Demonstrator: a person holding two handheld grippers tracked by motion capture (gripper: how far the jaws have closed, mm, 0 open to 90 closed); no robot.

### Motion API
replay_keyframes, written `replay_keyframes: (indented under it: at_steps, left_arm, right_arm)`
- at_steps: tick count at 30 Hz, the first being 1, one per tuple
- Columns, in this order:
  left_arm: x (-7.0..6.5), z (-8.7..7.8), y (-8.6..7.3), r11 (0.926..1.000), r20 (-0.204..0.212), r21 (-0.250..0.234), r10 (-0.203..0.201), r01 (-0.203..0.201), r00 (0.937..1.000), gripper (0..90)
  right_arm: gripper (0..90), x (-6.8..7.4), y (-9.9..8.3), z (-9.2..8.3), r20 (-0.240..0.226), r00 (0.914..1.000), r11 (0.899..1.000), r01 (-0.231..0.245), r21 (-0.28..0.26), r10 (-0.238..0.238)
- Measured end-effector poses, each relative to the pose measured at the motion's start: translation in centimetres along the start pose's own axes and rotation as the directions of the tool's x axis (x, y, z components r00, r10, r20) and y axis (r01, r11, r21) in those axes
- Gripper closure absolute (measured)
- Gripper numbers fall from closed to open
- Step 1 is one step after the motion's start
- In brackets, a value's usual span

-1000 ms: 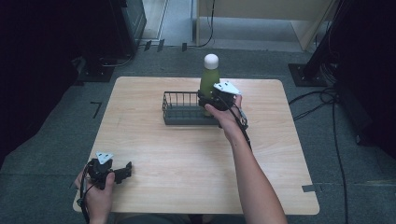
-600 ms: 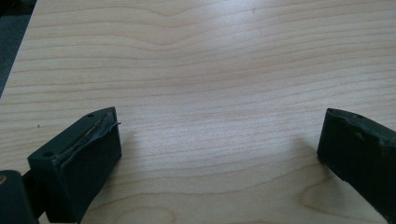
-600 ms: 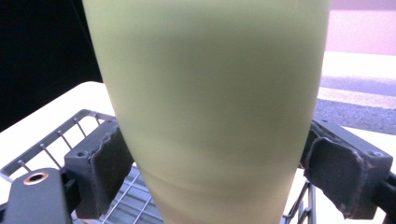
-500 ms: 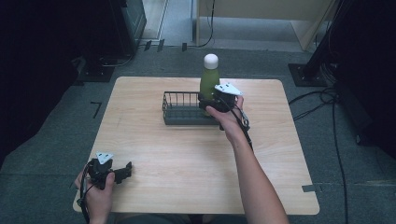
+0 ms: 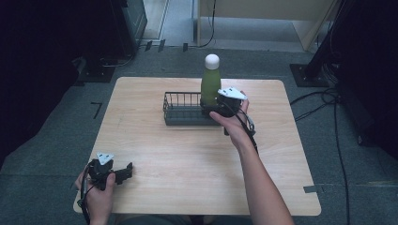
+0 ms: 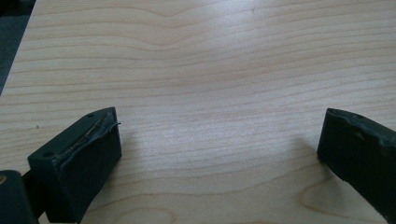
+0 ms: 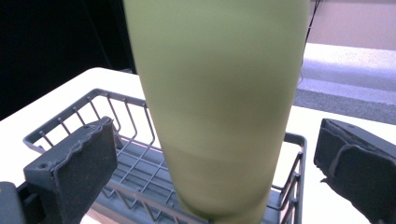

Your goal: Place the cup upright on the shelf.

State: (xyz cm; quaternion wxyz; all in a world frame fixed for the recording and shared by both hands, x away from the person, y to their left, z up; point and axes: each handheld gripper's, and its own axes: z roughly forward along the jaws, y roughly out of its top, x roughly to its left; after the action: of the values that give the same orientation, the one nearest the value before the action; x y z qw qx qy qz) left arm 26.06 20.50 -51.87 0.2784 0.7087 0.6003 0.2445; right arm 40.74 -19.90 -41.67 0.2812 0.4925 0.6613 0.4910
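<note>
We take the wire basket (image 5: 185,110) as our landmark, standing toward the far side of the wooden table (image 5: 197,159). The green bottle (image 5: 210,84) with its white cap stands upright inside the basket at its right-hand end; in the right gripper view its body (image 7: 215,107) rises between the two jaws, with the basket's wire wall (image 7: 70,119) behind and below it.

Our right gripper (image 5: 220,104) sits at that same end of the basket, level with the bottle's lower half. Its jaws are spread wide, each with a clear gap to the bottle's side, so nothing is clamped. Whether the bottle's base rests fully on the basket floor we cannot quite tell, since the bottom edge is cut off in the close view, though it looks seated.

Our left gripper (image 5: 123,170) waits well away from the basket, at the near left corner of the table, jaws apart over bare wood (image 6: 210,93) and holding nothing.

We judge the placing done: the bottle is in the basket and free of the jaws. What seems left is to draw the right hand clear without knocking the tall bottle over
</note>
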Motion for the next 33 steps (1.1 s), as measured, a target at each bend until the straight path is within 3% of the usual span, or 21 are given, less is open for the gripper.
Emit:
replay_keyframes:
  at_steps: [20, 33]
  left_arm:
    - [0.0, 0.0, 0.0, 1.0, 0.0, 0.0, 0.001, -0.001, 1.0, 0.1]
    - [0.0, 0.0, 0.0, 1.0, 0.0, -0.001, 0.0, 0.0, 1.0, 0.1]
  right_arm:
    - [0.0, -1.2, -2.3, -4.0, 0.031, 0.9994, 1.0, 0.016, -0.005, -0.016]
    - [0.0, -2.5, -4.4, -5.6, 0.067, 0.9977, 1.0, 0.013, 0.01, -0.014]
